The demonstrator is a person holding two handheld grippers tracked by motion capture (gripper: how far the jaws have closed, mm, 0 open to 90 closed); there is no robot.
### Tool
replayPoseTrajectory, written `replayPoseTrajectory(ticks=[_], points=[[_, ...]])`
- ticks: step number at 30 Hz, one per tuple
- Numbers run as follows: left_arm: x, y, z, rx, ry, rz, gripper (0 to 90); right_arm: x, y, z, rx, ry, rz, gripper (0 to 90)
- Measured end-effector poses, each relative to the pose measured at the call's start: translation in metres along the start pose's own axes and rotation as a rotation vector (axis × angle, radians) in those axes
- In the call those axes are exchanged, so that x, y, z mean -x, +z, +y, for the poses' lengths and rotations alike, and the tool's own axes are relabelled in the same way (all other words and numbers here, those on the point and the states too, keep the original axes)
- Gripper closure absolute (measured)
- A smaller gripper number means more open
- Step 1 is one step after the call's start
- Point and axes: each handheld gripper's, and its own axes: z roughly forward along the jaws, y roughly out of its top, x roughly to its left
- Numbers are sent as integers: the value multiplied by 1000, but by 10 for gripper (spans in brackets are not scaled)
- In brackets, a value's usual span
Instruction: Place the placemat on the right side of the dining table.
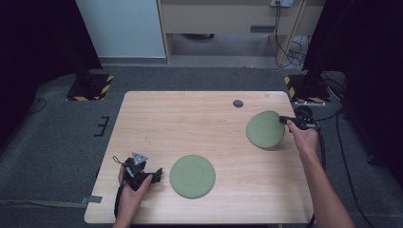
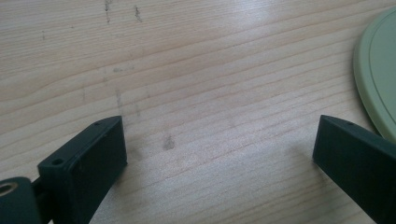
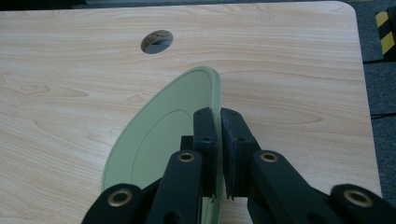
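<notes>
The held plate (image 1: pixel 265 129) is green and stands tilted near the right edge of the counter (image 1: pixel 199 118), below the small round hole (image 1: pixel 238 103). The right gripper (image 1: pixel 287 120) is clamped on its rim, one jaw on each face. A second green plate (image 1: pixel 192 176) lies flat near the front. Just beside it rests the left gripper (image 1: pixel 158 173), with jaws wide apart over bare wood.

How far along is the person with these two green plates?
Done: one green plate lies flat on the table near the person. In hand: the right gripper is clamped on the rim of the second green plate, held tilted near the table's right edge. The left gripper rests open beside the flat plate. Left, probably: setting the held plate down, perhaps onto the other.
</notes>
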Motion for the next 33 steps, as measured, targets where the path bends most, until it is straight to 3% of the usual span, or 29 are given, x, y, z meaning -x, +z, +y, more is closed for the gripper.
replayPoseTrajectory(ticks=[9, 22, 25, 33], points=[[-2, -1, 0, 0, -5, 4, 23, 9, 8, -5, -18, -5, -26, 854], [-2, 0, -1, 3, -9, 14, 23, 37, 18, -22, -15, 60, -31, 850], [-2, 0, -1, 3, -8, 14, 23, 38, 19, -22, -10, 78, -32, 850], [-2, 0, -1, 3, -6, 14, 23, 40, 23, -25, -22, 56, -51, 845]])
